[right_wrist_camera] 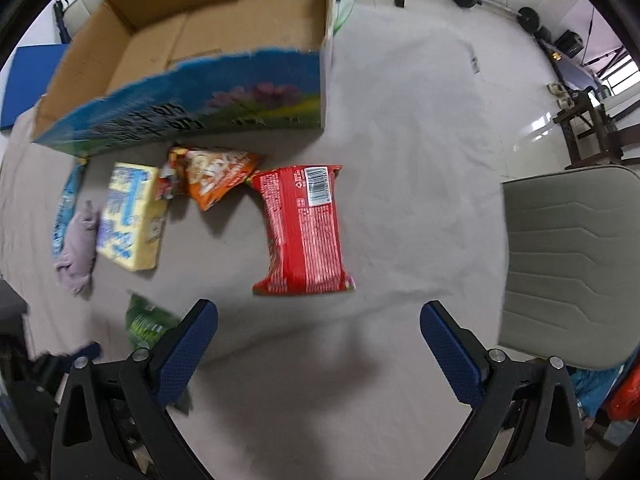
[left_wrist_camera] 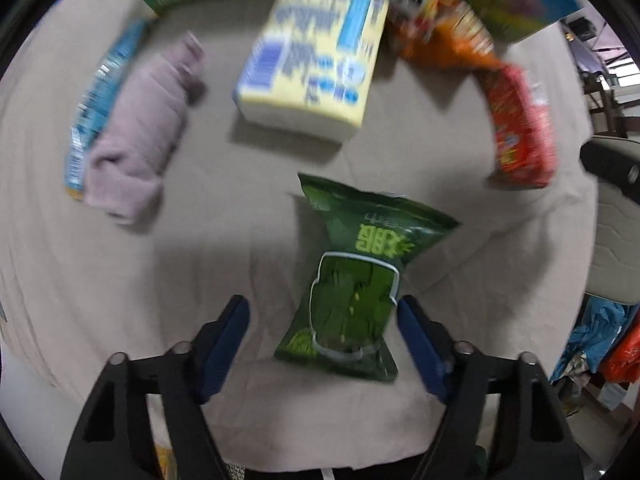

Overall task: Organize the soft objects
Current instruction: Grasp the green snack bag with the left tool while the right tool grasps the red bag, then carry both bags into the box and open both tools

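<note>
While the left hand-held gripper (left_wrist_camera: 323,344) stands spread with the green snack bag (left_wrist_camera: 352,280) between its blue pads (left_wrist_camera: 226,346), touching neither clearly, closing squarely on the bag's middle (not its crinkly edge) should give a firm hold. It looks steeply down at the cloth-covered counter (left_wrist_camera: 240,208). The right hand-held gripper (right_wrist_camera: 319,348), also spread and empty, hovers near the red packet (right_wrist_camera: 306,228), with the cardboard box (right_wrist_camera: 192,96) beyond.
</note>
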Available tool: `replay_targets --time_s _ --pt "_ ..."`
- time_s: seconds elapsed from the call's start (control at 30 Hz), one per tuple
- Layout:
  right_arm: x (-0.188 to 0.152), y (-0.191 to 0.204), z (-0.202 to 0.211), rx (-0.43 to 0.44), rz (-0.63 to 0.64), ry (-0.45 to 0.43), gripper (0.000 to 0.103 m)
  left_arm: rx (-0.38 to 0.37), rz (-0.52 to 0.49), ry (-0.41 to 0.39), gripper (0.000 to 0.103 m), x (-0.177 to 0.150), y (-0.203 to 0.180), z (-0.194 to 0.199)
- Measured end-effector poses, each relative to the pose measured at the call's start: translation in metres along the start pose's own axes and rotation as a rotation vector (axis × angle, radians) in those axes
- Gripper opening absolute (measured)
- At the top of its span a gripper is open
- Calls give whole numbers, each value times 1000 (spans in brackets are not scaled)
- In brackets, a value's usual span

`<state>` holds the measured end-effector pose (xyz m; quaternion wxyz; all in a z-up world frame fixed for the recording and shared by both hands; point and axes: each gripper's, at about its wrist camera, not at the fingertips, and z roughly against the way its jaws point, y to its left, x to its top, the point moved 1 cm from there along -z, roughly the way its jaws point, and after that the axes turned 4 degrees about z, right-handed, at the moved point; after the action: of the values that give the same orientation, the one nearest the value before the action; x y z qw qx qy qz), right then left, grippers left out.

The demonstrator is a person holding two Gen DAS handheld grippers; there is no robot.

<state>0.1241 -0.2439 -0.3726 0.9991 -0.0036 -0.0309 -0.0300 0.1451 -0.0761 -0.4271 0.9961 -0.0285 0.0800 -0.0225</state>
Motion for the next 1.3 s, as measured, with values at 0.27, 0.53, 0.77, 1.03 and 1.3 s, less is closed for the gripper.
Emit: replay_targets --time_s 0.27,0.53,0.77,1.03,1.3 --pt "33 -3 -54 48 -43 61 92 -64 46 -7 39 -5 -9 -13" --pt "40 -5 -96 79 -62 157 53 -30 79 -46 35 -26 -16 -2" --pt "7 -12 -90 104 -34 186 49 -13 109 -97 34 -52 -22 32" --pt "-30 -22 -39 178 -9 141 49 -34 86 -235 34 -93 -17 102" --pt "-16 -29 68 254 -1 -6 49 -93 5 -364 34 -70 -20 209"
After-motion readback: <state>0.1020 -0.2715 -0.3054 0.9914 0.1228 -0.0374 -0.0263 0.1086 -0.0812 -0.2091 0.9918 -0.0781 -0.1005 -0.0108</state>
